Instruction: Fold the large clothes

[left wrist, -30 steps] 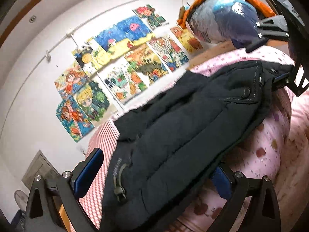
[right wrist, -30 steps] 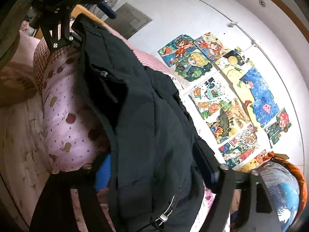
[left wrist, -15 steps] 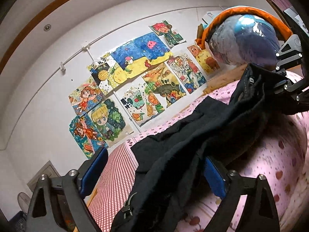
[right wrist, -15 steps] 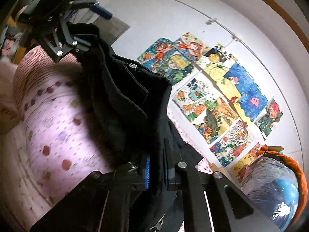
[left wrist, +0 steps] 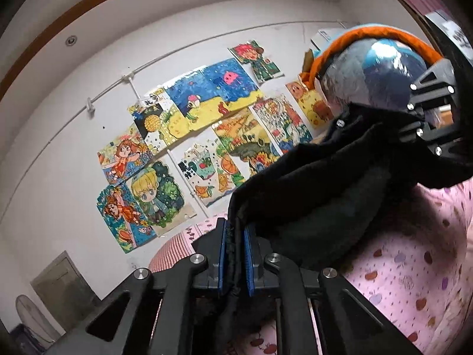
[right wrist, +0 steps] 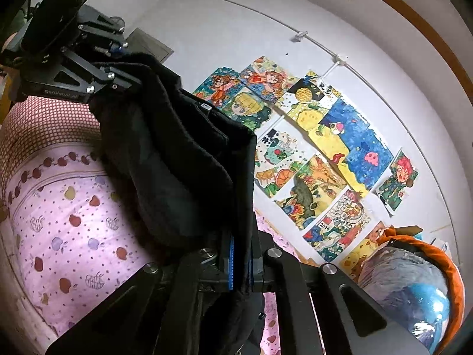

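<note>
Both grippers were clamped on the bulky black padded jacket point(left wrist: 322, 189): left gripper point(left wrist: 235, 254) and right gripper point(right wrist: 241, 263) each had fingers pinched on an edge, stretching it above the pink apple-print quilt point(right wrist: 68, 227).

A home bedroom: pink apple-print bedding point(left wrist: 414, 266) and children's drawings point(left wrist: 207, 136) on the wall.

A white wall point(left wrist: 74, 136) carries a cluster of bright, hand-coloured children's drawings point(left wrist: 192, 153). Below the drawings lies pink bedding printed with small apples point(left wrist: 414, 266), beside a red-and-white checked cloth point(right wrist: 38, 124). Right of the drawings stands an orange-rimmed, plastic-wrapped blue bundle point(left wrist: 381, 71).
</note>
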Demonstrator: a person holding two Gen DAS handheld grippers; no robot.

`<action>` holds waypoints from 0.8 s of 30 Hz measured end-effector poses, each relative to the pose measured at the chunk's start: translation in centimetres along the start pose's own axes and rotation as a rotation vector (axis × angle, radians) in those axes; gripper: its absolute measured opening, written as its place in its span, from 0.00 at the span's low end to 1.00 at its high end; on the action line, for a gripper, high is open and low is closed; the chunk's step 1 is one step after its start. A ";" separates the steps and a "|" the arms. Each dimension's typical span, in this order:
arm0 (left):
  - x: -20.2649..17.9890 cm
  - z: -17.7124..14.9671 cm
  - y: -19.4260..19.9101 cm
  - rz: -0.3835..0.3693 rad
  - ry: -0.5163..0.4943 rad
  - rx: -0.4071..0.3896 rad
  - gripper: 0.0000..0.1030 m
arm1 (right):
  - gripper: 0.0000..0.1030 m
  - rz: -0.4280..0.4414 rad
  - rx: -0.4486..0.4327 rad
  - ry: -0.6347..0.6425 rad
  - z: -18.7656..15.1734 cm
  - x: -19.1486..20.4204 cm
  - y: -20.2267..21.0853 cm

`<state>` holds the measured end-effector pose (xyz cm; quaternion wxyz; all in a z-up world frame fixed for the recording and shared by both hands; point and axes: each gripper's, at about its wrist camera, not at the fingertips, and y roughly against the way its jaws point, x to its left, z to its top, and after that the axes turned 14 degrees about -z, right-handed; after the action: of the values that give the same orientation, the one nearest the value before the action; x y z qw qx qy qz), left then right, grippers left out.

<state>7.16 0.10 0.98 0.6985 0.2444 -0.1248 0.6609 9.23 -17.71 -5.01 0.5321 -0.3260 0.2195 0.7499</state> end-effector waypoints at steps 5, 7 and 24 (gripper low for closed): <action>1.1 2.1 1.6 -0.007 0.038 -0.049 0.07 | 0.03 -0.070 -0.061 -0.012 1.1 -0.9 1.0; 1.6 3.0 2.1 -0.010 0.046 -0.075 0.07 | 0.03 -0.108 -0.086 -0.017 1.8 -1.7 1.2; 4.5 9.2 -0.8 0.051 0.074 -0.113 0.06 | 0.02 -0.212 -0.101 -0.079 7.8 -6.3 -3.2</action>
<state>9.75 -0.69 10.85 0.6982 0.1769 -0.1421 0.6789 11.61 -15.49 5.00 0.5995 -0.3440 0.1246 0.7118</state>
